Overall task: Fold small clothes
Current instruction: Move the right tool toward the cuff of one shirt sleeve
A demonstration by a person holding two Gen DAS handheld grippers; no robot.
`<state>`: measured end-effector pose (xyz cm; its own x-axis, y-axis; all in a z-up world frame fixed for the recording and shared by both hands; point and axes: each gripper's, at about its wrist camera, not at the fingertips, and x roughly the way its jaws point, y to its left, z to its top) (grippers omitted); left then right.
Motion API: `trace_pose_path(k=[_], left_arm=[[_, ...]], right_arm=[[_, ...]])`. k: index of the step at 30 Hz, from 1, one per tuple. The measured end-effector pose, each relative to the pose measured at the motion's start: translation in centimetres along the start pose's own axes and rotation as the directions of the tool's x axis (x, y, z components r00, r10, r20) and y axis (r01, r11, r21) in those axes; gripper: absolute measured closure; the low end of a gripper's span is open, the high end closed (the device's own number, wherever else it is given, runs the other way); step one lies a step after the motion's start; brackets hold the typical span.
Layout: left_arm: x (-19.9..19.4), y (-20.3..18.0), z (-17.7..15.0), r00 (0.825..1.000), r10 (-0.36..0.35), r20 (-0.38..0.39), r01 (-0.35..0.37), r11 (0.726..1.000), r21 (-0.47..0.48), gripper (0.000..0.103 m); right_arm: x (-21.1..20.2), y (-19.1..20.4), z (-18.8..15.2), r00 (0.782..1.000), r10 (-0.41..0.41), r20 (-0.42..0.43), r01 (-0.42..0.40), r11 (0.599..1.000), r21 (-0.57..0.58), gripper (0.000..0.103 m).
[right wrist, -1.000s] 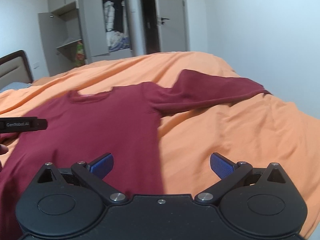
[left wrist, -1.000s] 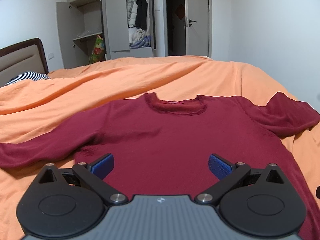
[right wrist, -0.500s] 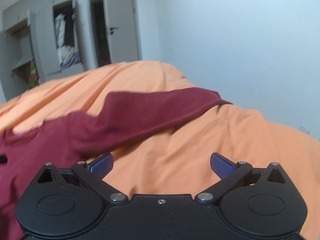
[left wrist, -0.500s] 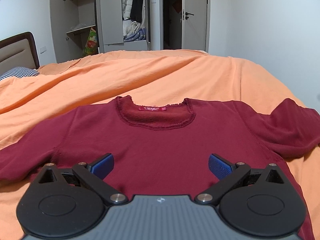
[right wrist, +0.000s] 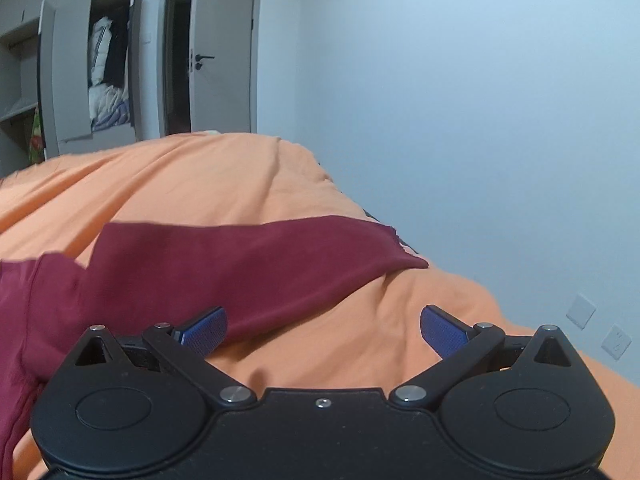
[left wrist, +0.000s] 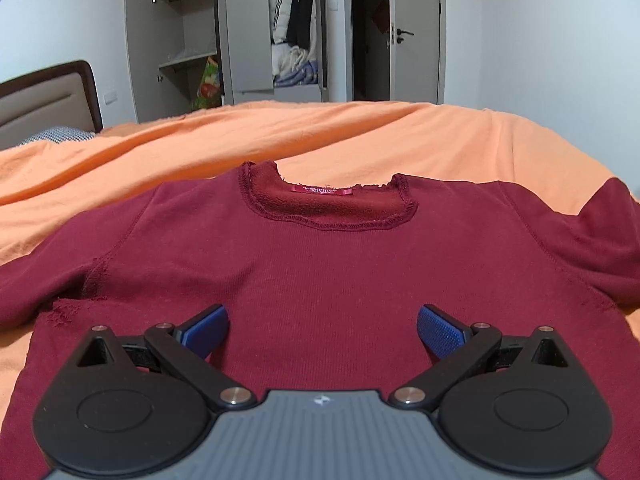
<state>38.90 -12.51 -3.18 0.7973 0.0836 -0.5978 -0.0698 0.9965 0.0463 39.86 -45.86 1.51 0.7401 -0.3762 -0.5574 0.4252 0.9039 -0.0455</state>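
Orange duvet (left wrist: 360, 136) bears maroon shirt (left wrist: 320, 264); its red neck label (left wrist: 320, 189) is illegible.

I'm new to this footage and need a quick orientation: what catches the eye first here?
A dark red long-sleeved knit top lies spread flat, neckline away, on a wide orange bedcover. In the right wrist view its sleeve stretches toward the bed's edge near the white wall. Both tools, left and right, hang open above the cloth.

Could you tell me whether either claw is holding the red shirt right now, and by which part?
Nothing is held: left claw and right claw are open above the shirt.
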Motion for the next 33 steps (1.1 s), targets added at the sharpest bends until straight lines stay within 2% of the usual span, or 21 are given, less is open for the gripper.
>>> trace_pose_path(k=[4, 8, 11, 17, 20, 25, 28, 30, 33], left_arm=[[0.1, 0.2, -0.6, 1.0, -0.004, 0.014, 0.004, 1.0, -0.007, 0.001], [0.3, 0.2, -0.9, 1.0, -0.005, 0.016, 0.005, 1.0, -0.004, 0.0], [0.4, -0.1, -1.1, 1.0, 0.005, 0.021, -0.005, 1.0, 0.008, 0.0], [0.5, -0.2, -1.4, 0.999, 0.011, 0.032, -0.011, 1.0, 0.015, 0.0], [0.6, -0.4, -1.5, 0.999, 0.018, 0.034, -0.018, 1.0, 0.022, 0.0], [0.7, -0.5, -1.6, 0.999, 0.023, 0.034, -0.024, 0.999, 0.028, 0.0], [0.7, -0.6, -1.6, 0.999, 0.025, 0.035, -0.026, 0.999, 0.031, 0.0], [0.8, -0.5, -1.6, 0.999, 0.026, 0.035, -0.027, 0.999, 0.031, 0.0], [0.8, -0.5, -1.6, 0.999, 0.025, 0.035, -0.026, 0.999, 0.031, 0.0]], right_arm=[[2.2, -2.2, 0.8, 1.0, 0.021, 0.001, -0.021, 0.994, 0.111, 0.0], [5.1, -4.3, 1.7, 0.998, 0.07, 0.003, -0.069, 0.97, 0.232, 0.001], [7.5, -5.3, 2.4, 0.997, 0.068, -0.024, -0.057, 0.951, 0.302, 0.007], [10.4, -4.5, 3.1, 0.997, -0.039, -0.072, 0.056, 0.967, 0.25, 0.018], [10.4, -4.5, 2.9, 0.996, -0.056, -0.066, 0.071, 0.967, 0.246, 0.026], [10.4, -4.4, 2.5, 0.997, -0.06, -0.05, 0.071, 0.966, 0.248, 0.033], [10.1, -4.6, 2.3, 0.997, -0.063, -0.033, 0.069, 0.961, 0.268, 0.043], [10.0, -4.8, 2.2, 0.997, -0.068, -0.024, 0.072, 0.957, 0.28, 0.06], [9.9, -4.9, 2.2, 0.997, -0.073, -0.011, 0.073, 0.954, 0.292, 0.082]])
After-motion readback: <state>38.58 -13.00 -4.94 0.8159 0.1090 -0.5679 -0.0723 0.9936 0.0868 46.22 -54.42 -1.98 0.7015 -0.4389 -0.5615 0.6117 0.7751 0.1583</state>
